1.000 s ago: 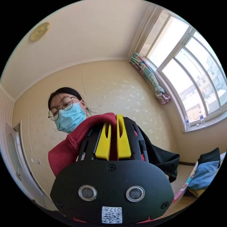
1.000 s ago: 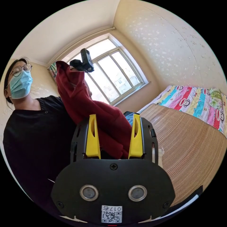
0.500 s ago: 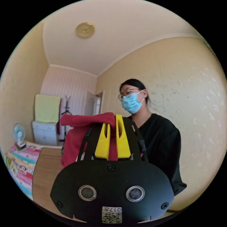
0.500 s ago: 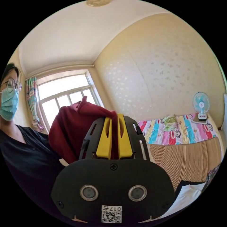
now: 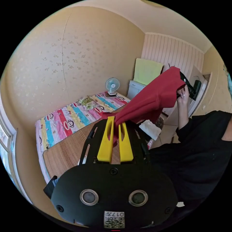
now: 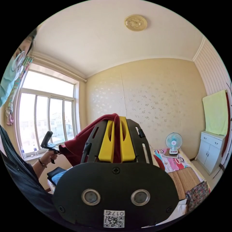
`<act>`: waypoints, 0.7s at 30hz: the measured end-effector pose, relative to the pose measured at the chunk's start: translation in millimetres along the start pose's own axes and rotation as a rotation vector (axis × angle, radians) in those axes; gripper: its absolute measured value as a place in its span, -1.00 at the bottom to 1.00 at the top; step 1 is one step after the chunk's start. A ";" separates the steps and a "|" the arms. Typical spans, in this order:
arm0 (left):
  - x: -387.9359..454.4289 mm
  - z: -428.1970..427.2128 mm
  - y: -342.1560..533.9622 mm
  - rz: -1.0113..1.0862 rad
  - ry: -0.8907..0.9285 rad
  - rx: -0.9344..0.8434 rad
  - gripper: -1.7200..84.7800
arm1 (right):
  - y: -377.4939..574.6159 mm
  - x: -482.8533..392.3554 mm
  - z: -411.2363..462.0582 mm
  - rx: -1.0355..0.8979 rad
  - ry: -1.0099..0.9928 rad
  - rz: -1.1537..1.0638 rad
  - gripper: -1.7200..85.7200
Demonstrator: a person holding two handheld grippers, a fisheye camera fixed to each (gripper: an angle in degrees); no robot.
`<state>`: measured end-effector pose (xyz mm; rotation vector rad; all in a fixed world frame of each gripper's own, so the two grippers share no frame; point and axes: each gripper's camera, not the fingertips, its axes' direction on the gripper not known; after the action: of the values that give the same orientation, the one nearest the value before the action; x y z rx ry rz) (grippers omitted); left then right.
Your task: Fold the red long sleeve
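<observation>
red long sleeve point(image 5: 154, 101) | airborne, stretched taut | apparently pinched at both ends

The shirt point(image 5: 154, 99) hangs stretched between the left gripper point(image 5: 115, 123) and the right gripper point(image 6: 116, 120), above the near end of the bed point(image 5: 62, 149). A fan point(image 5: 112, 85) stands at the bed's far end, with a cabinet point(image 5: 134, 90) just to its right.

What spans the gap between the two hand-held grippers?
In the left gripper view, the red long sleeve stretches from the left hand-held gripper to the right hand-held gripper, held in the air.
</observation>
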<state>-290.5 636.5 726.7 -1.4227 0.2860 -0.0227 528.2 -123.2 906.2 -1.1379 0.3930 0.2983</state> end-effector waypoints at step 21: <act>-55.1 -88.7 -67.2 -0.180 0.047 0.660 -0.91 | -38.4 -22.4 94.6 0.012 0.184 -0.185 -0.88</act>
<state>-351.9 550.3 791.7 -0.7877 0.1644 -0.2739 538.7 -52.0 982.0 -1.1847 0.4472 0.0293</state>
